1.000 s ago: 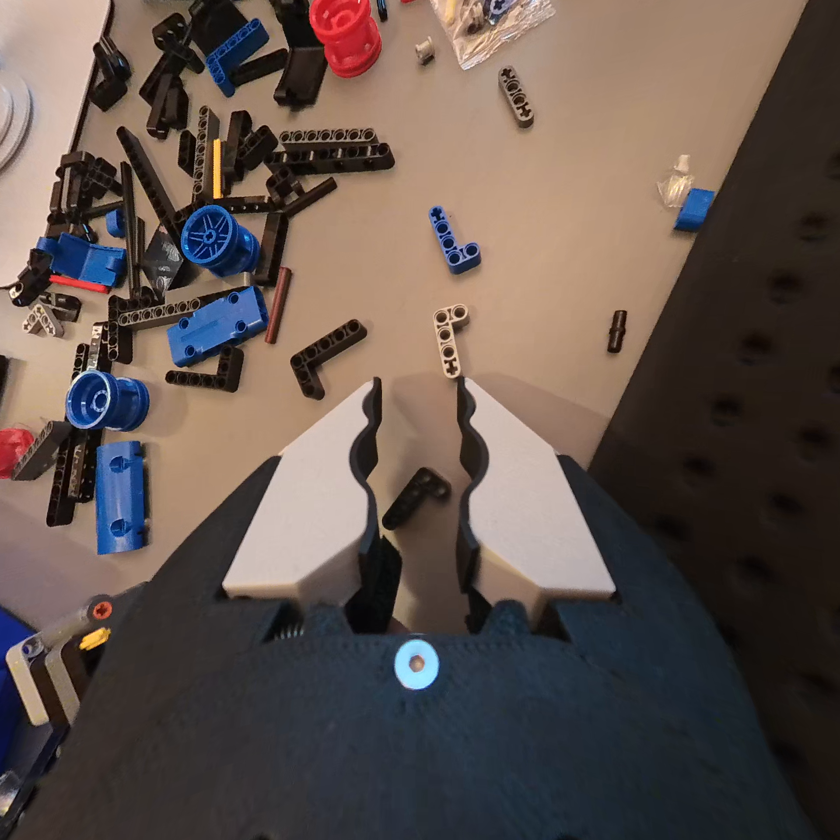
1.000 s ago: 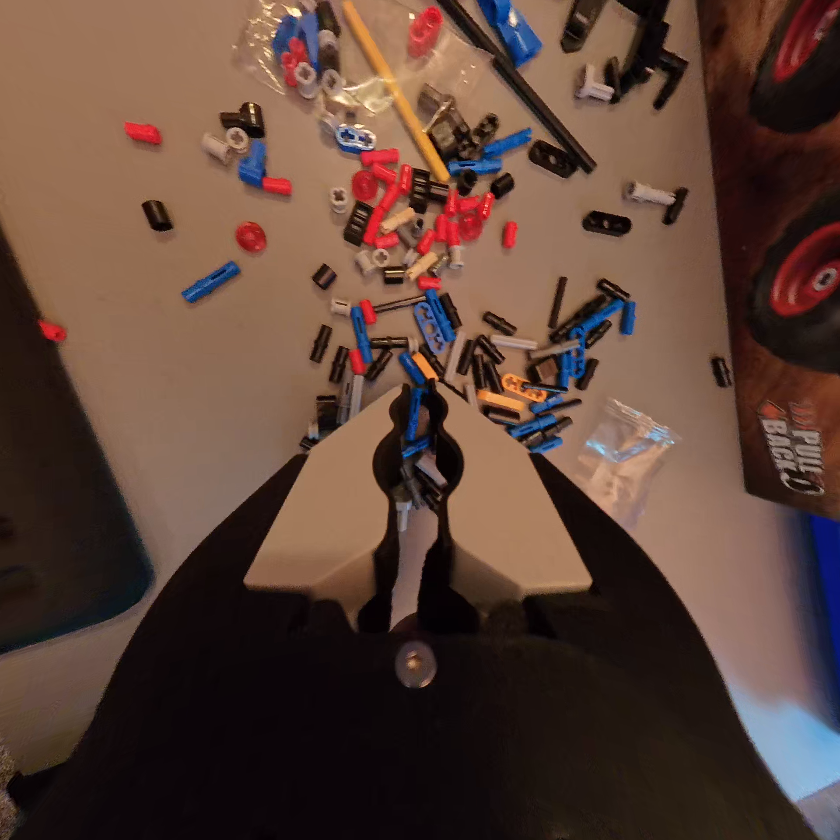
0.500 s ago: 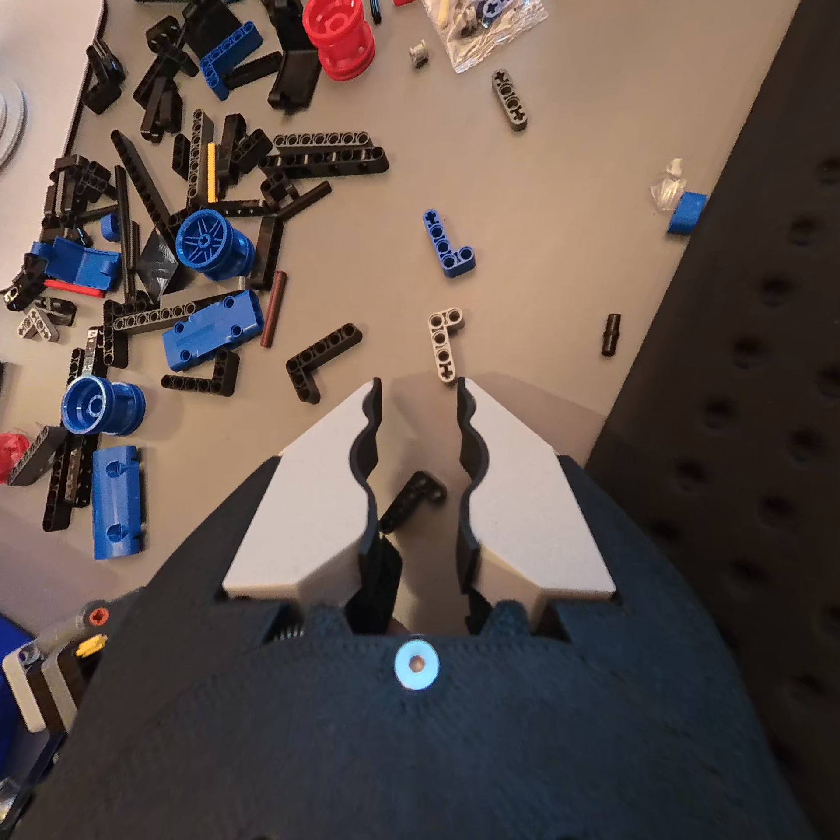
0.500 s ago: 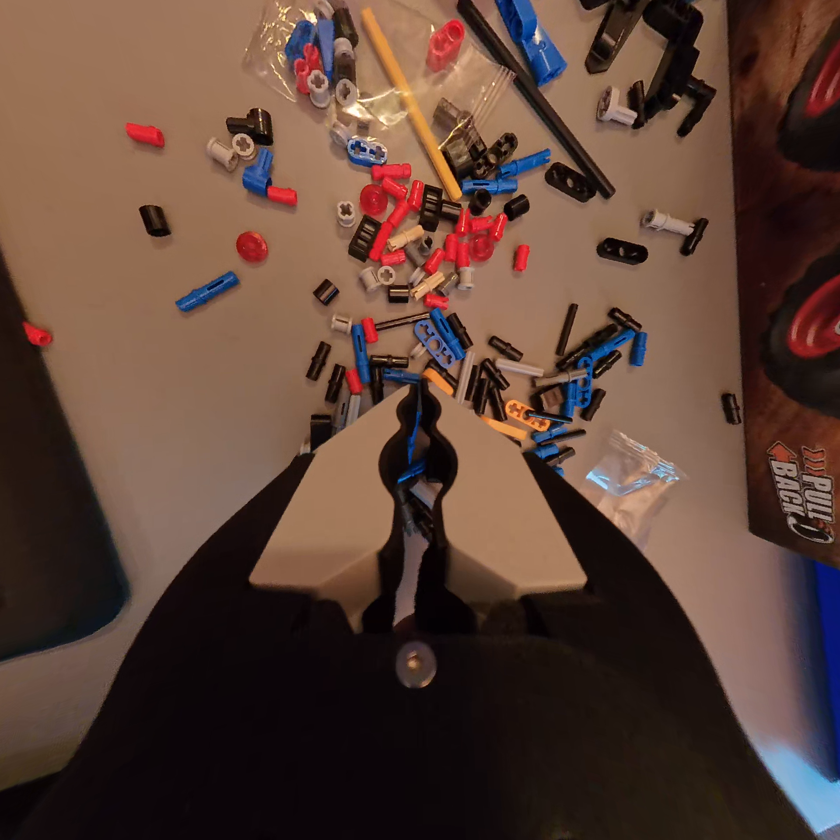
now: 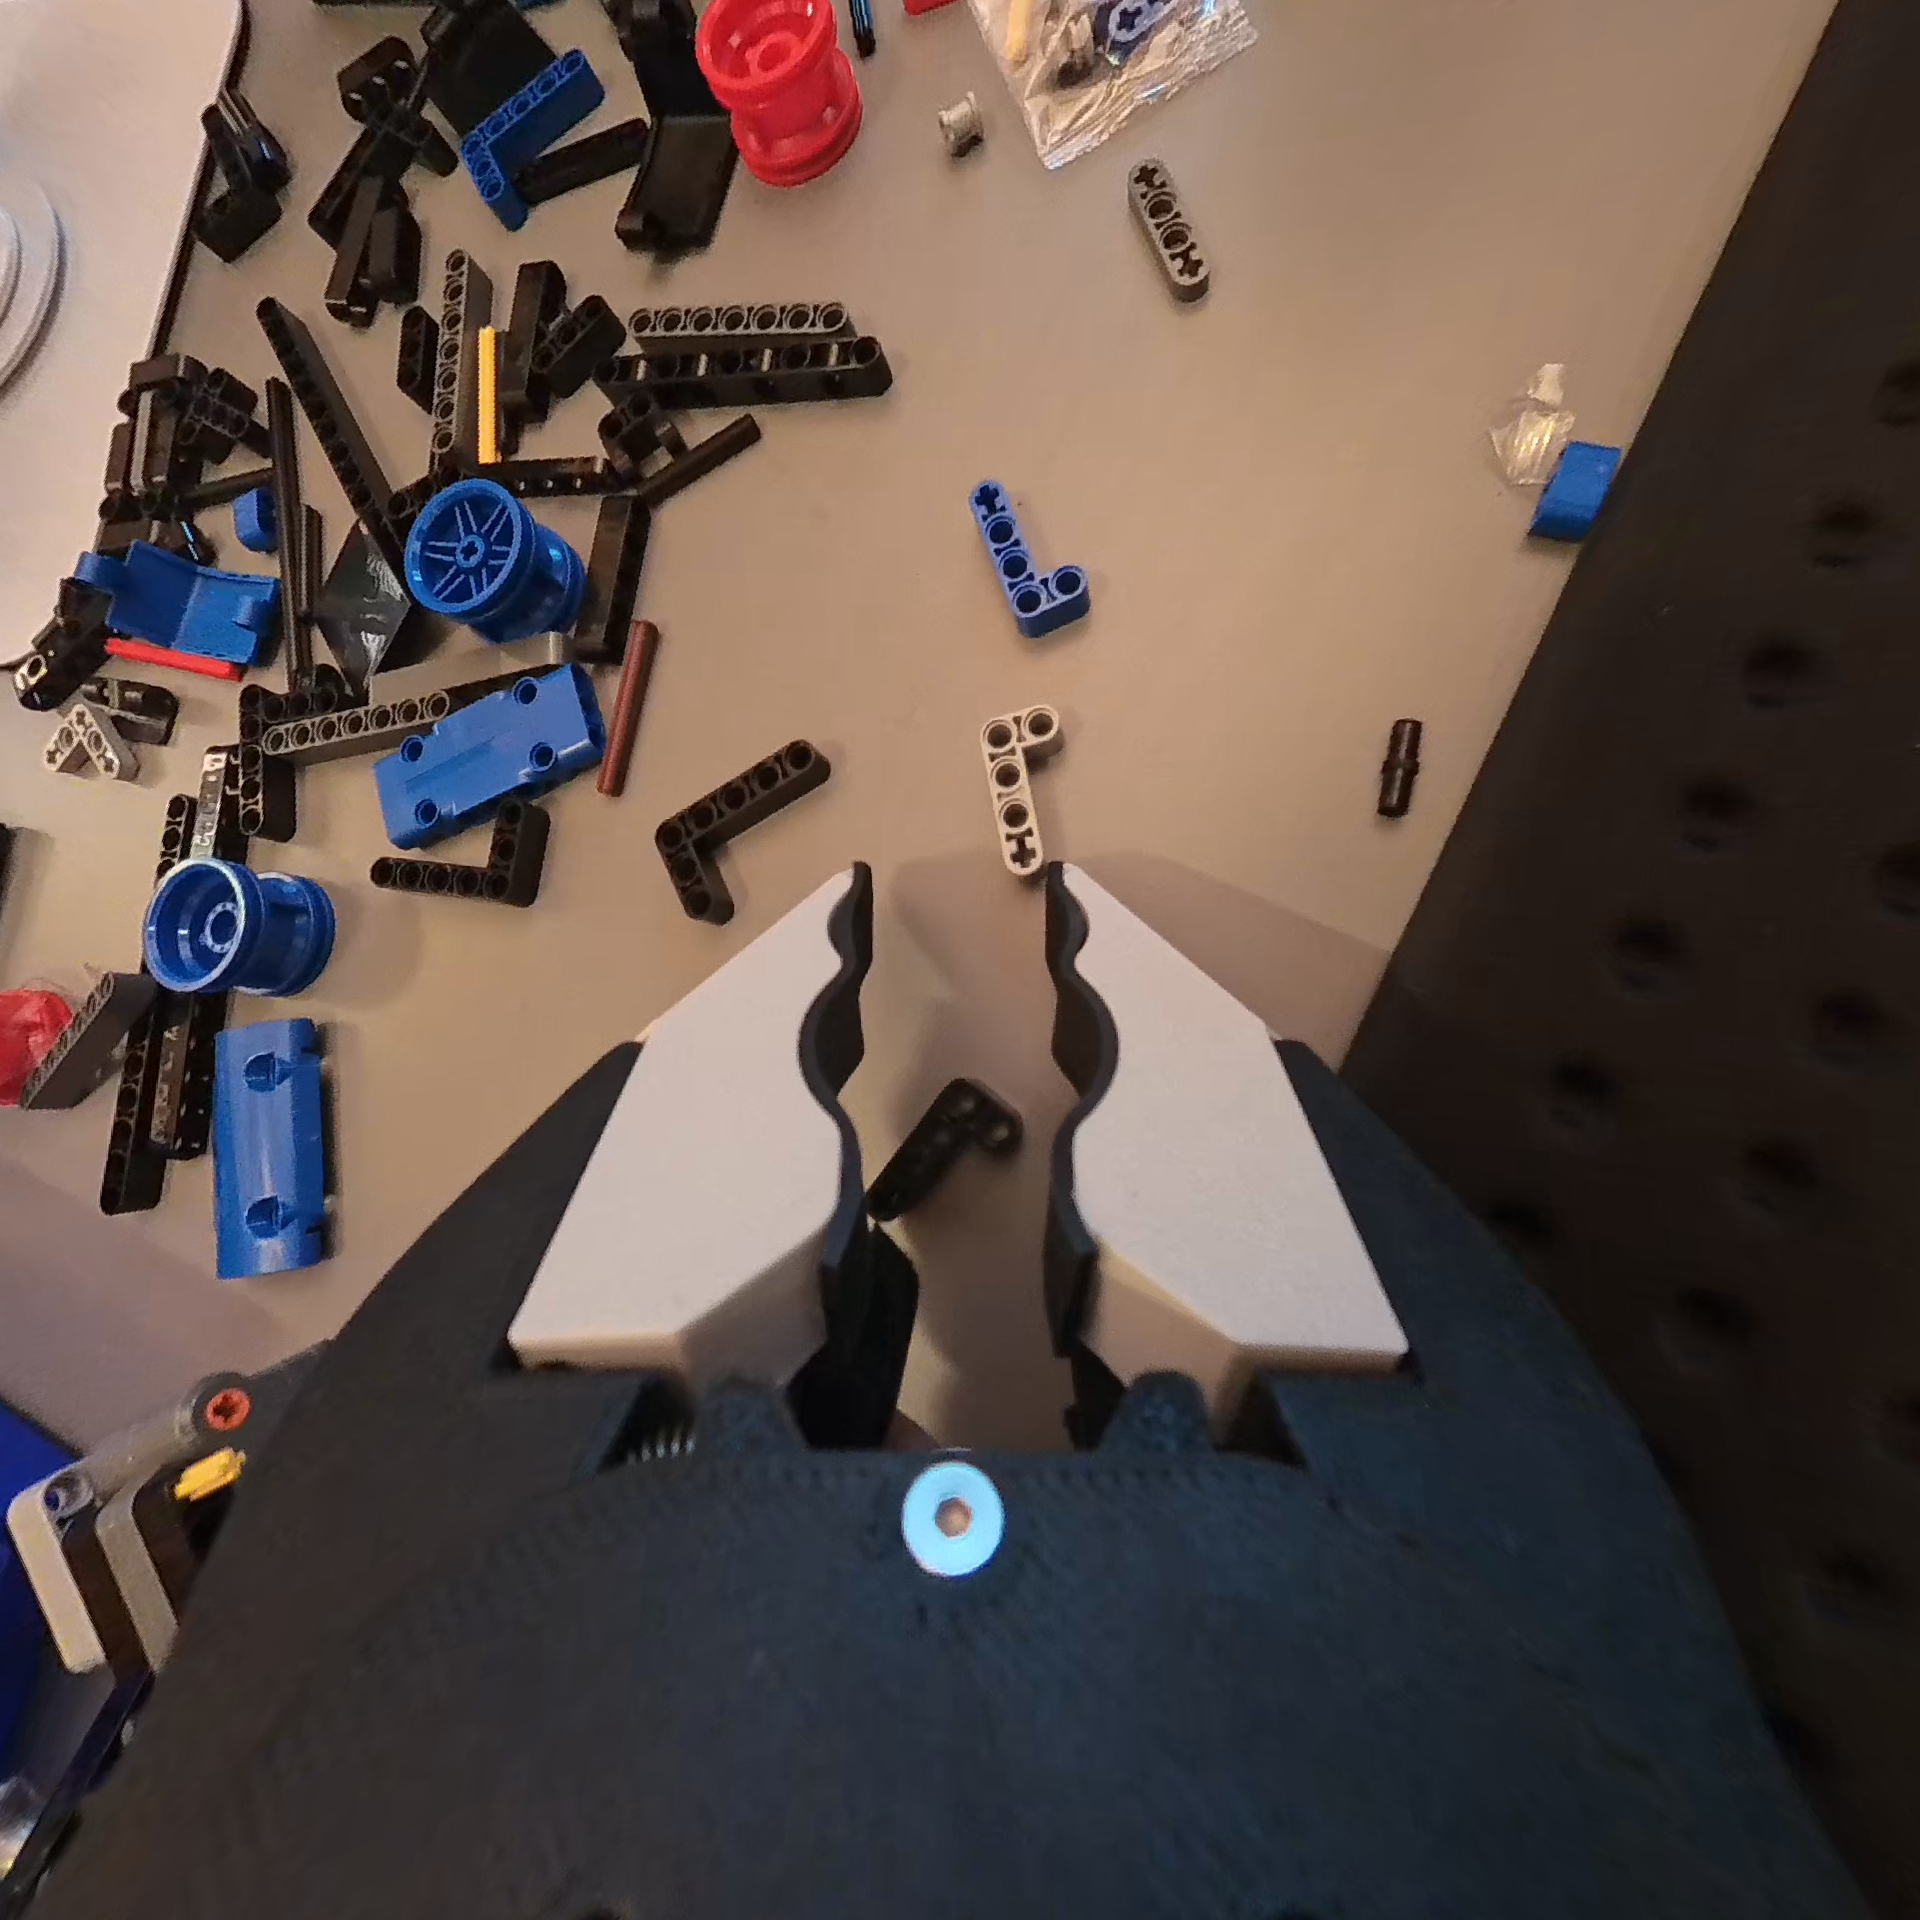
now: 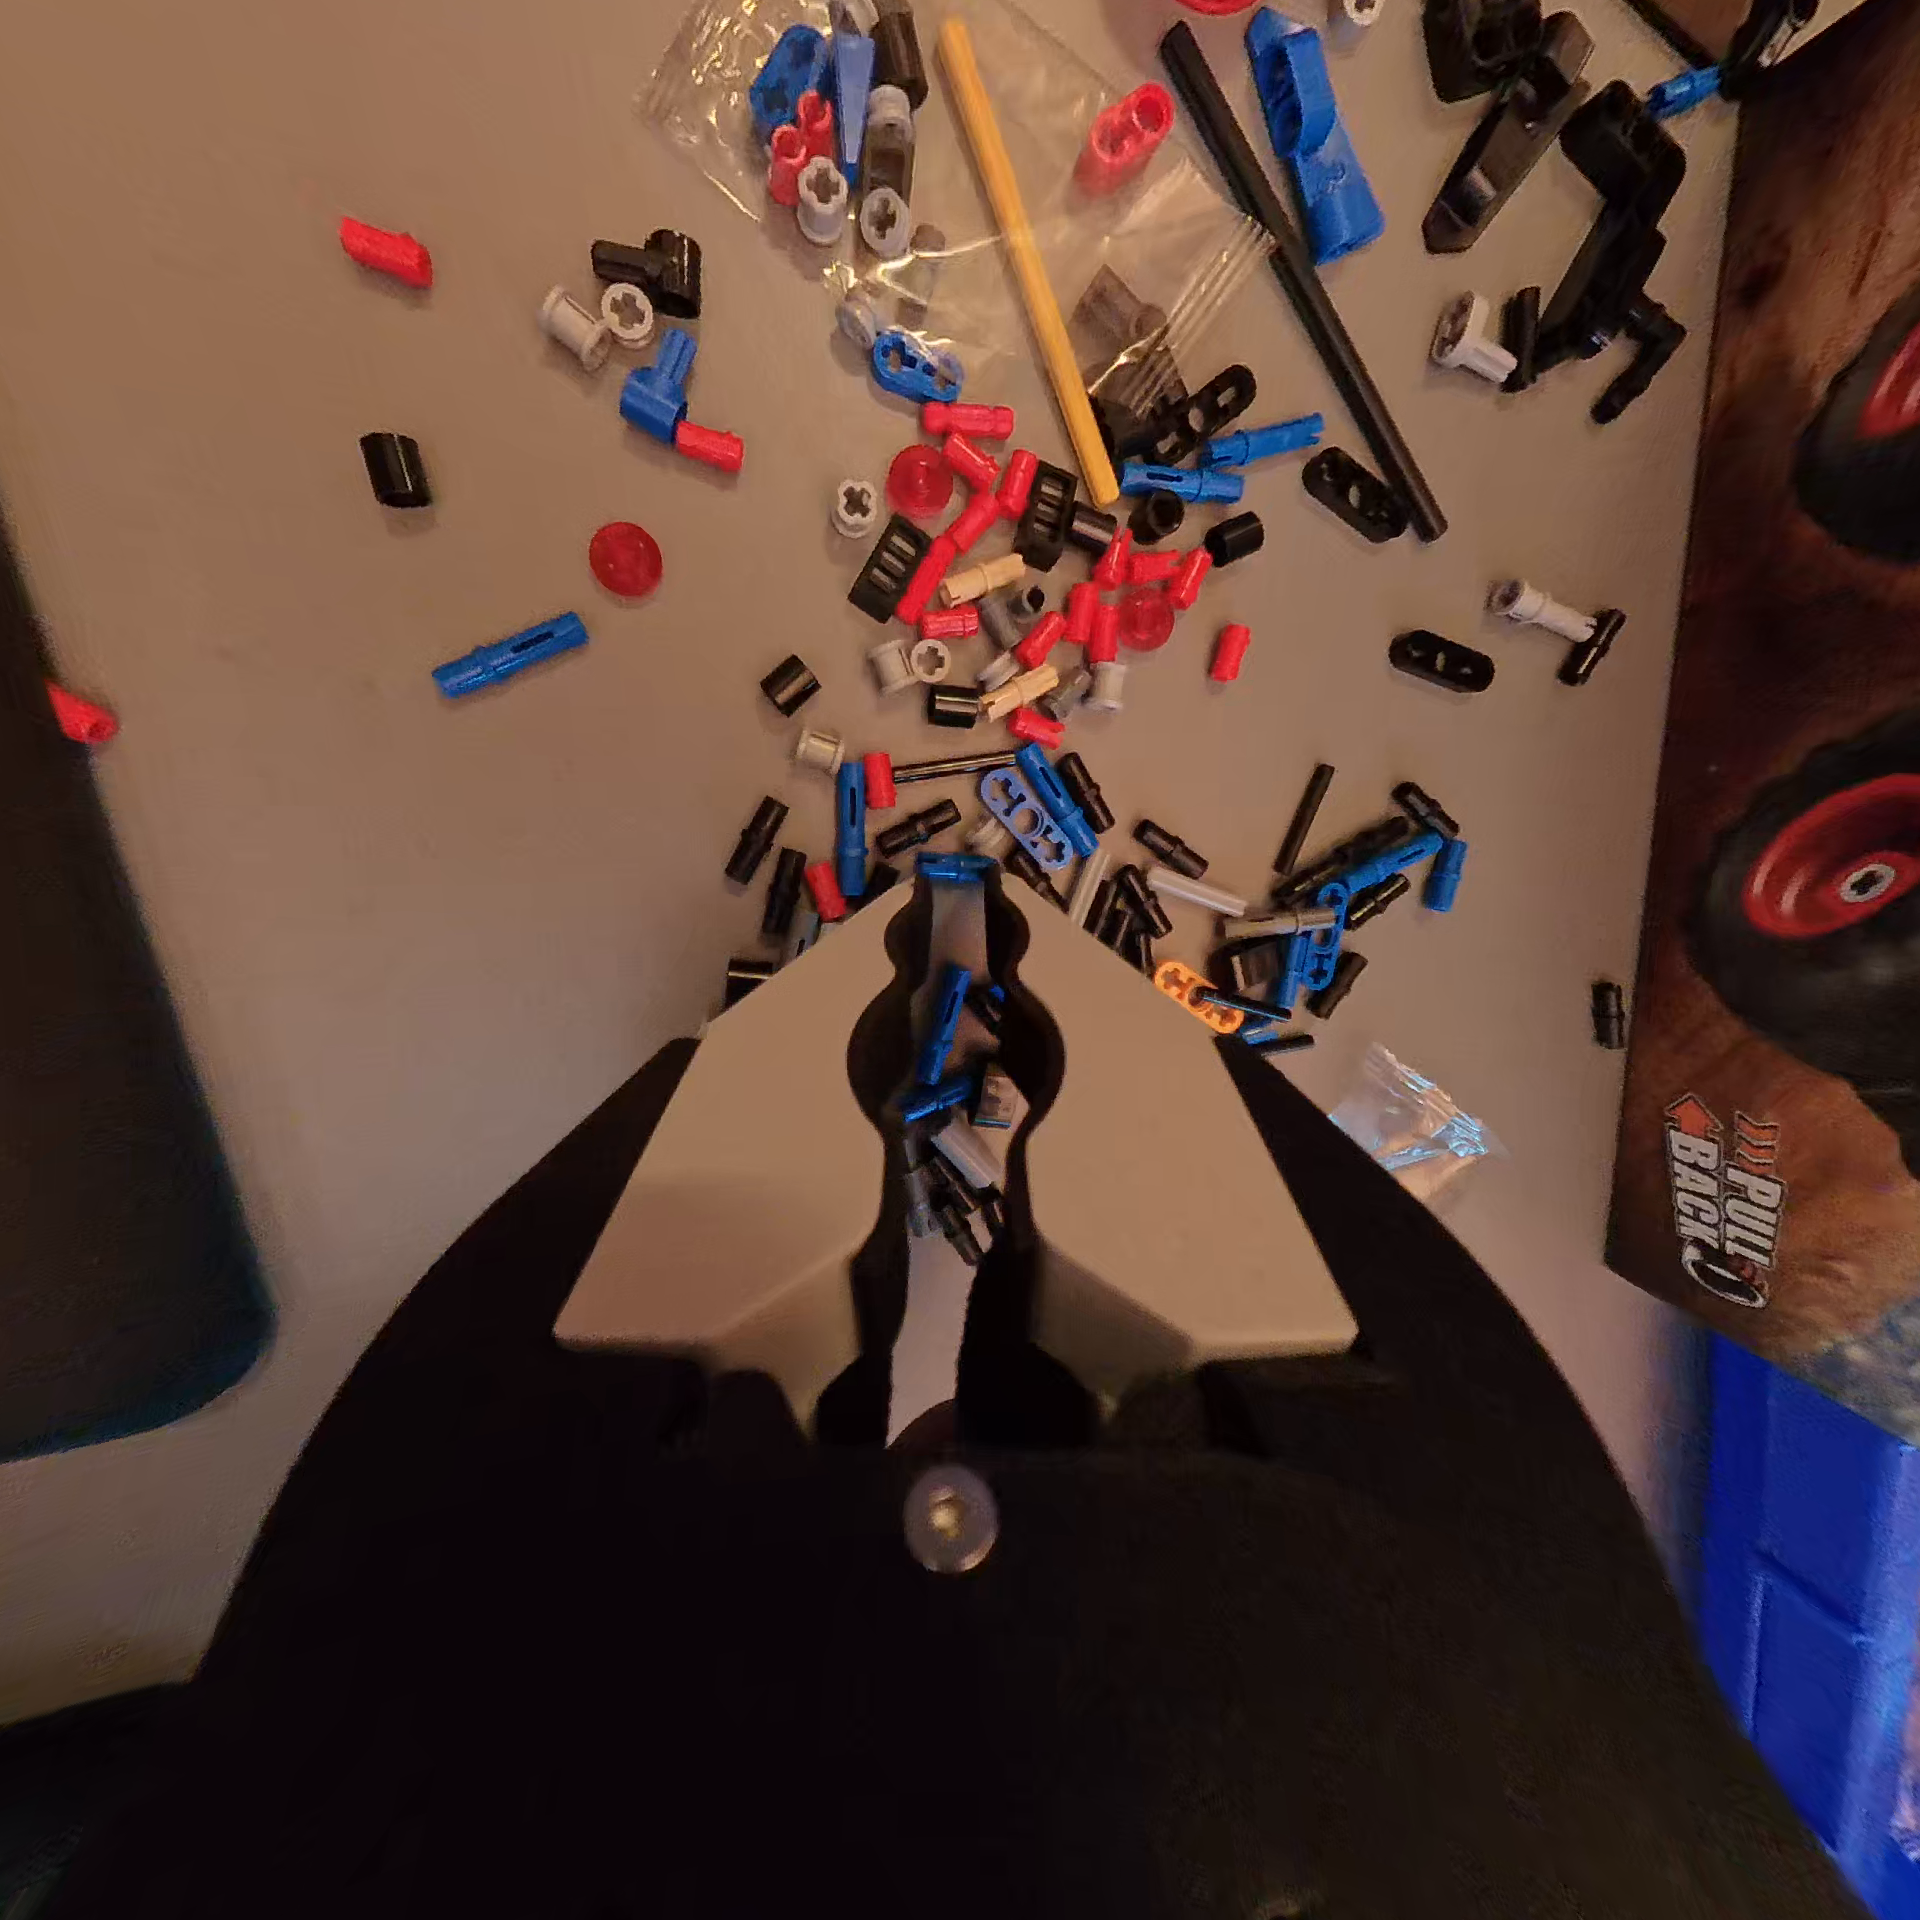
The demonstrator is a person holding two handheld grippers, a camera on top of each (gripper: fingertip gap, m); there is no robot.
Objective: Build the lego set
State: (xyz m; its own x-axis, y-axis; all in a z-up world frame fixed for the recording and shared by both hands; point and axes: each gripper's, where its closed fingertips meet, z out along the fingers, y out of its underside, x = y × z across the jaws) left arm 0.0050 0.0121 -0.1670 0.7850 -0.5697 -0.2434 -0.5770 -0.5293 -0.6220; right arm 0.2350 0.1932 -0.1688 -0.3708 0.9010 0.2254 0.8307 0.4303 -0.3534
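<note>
Right gripper (image 6: 954, 883) | jaws now pinching short blue plastic pin (image 6: 951, 867), lifted above the pin pile (image 6: 1049, 592) | left gripper (image 5: 954, 894) jaws spread, empty | pin likely ready for fitting

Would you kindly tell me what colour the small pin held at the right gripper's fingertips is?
Blue; the pin shows best in the right wrist view.

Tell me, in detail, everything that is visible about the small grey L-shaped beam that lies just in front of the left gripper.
The grey L-shaped beam is a small plastic piece, light grey, with a long arm and a short foot. It has round holes along it and a cross-shaped hole at the end nearest the left gripper. It lies flat on the beige table, alone, touching no other piece. The gripper's open jaws stop just short of it.
</note>
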